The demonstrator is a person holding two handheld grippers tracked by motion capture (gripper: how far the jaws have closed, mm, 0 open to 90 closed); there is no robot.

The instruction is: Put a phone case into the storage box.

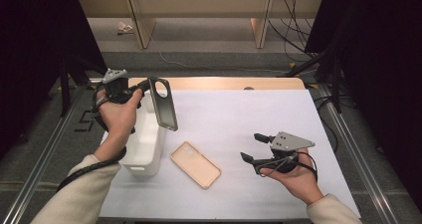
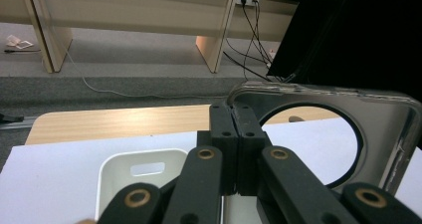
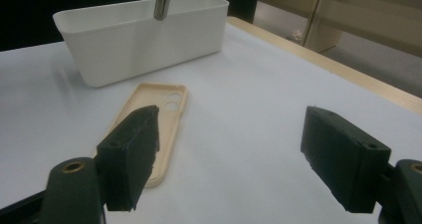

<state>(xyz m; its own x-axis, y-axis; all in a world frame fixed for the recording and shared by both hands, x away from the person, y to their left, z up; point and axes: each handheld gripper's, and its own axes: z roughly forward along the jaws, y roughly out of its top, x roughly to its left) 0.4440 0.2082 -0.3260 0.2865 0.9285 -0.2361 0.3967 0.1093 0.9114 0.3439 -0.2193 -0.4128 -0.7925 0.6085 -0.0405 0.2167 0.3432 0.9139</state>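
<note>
A: From the high view, what room do I have?

B: The white mat (image 1: 239, 129) lies open between the hands. My left gripper (image 1: 142, 87) hangs above the far end of the white bin (image 1: 147, 149) at the mat's left edge, clamped on the rim of a dark phone case (image 1: 164, 103) held in the air. A beige phone case (image 1: 195, 164) lies flat just right of the bin. My right gripper (image 1: 253, 147) hovers near the right side, jaws wide, holding nothing.

A: Left gripper view?

B: The jaws are pinched together on the dark case's (image 2: 388, 134) edge beside its round cutout; the bin (image 2: 114, 179) sits below. I can read no writing.

A: Right gripper view?

B: The jaws gape apart with bare mat (image 3: 239, 109) between them. The beige case (image 3: 159, 119) lies beyond the left jaw, the bin (image 3: 144, 35) farther off, and the dark case's (image 3: 162, 0) end hangs over it.
</note>
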